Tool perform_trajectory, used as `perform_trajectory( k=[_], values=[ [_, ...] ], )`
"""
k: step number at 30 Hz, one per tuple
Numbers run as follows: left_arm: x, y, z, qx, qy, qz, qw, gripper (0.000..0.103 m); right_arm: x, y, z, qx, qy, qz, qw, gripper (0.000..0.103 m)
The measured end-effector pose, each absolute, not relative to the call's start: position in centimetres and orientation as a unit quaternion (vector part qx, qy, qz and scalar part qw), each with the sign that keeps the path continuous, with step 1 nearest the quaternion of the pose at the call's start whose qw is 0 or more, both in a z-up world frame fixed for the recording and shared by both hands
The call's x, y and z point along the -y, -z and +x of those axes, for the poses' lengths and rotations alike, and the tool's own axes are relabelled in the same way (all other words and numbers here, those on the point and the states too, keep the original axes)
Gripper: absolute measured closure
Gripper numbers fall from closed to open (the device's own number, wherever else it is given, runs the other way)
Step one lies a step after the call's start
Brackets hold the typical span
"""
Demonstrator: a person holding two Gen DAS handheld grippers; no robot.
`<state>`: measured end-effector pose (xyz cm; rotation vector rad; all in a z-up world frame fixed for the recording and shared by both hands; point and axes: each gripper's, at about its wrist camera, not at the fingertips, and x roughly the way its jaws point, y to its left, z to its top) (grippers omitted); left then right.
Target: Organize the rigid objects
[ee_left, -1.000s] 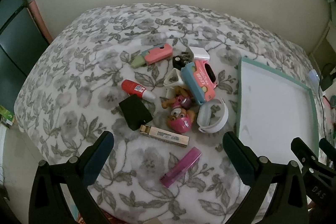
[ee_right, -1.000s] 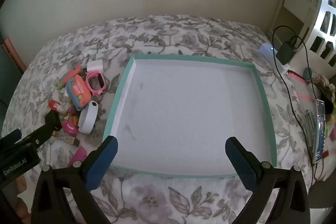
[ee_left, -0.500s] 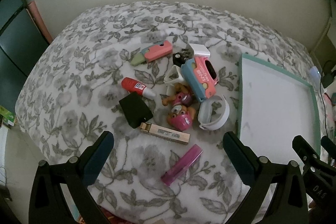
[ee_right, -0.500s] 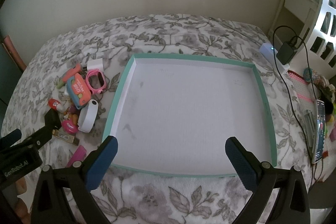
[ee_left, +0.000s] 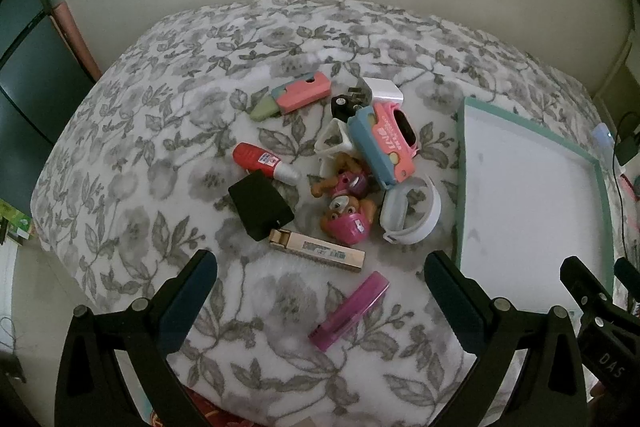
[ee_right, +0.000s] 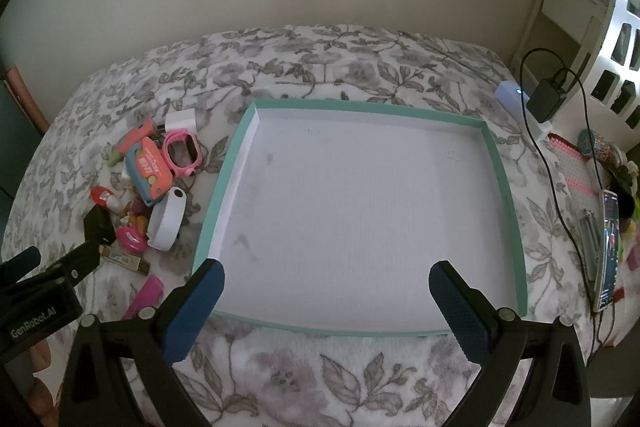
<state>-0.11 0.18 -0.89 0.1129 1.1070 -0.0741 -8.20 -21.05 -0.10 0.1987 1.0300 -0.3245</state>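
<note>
A pile of small rigid objects lies on a floral blanket (ee_left: 160,131): a magenta flat case (ee_left: 349,311), a gold stick (ee_left: 317,250), a black card (ee_left: 261,206), a red glue bottle (ee_left: 265,163), pink pup toys (ee_left: 347,205), a white band (ee_left: 410,215), a pink and blue toy car (ee_left: 384,147) and a pink and green marker (ee_left: 291,100). A shallow teal-rimmed white tray (ee_right: 222,187) sits to their right, empty. My left gripper (ee_left: 316,303) is open above the near edge of the pile. My right gripper (ee_right: 324,311) is open over the tray's near edge.
A phone (ee_right: 608,247), a black charger with cable (ee_right: 546,99) and clutter lie right of the tray. A white shelf (ee_right: 576,7) stands at the far right, a dark cabinet (ee_left: 28,67) at the far left. A wall is behind the bed.
Both grippers have drifted only slightly; the pile sits a little higher in the left wrist view. Nothing was picked up or moved.
</note>
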Motion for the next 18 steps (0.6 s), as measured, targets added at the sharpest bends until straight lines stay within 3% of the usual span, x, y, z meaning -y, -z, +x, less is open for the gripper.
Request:
perform_trajectory(
  k=[18],
  values=[
    [-0.15, 1.13, 0.05, -0.534, 0.03, 0.057, 0.843, 0.0, 21.05, 0.16, -8.2, -0.491, 0.155, 0.094, 0.852, 0.0]
  ],
)
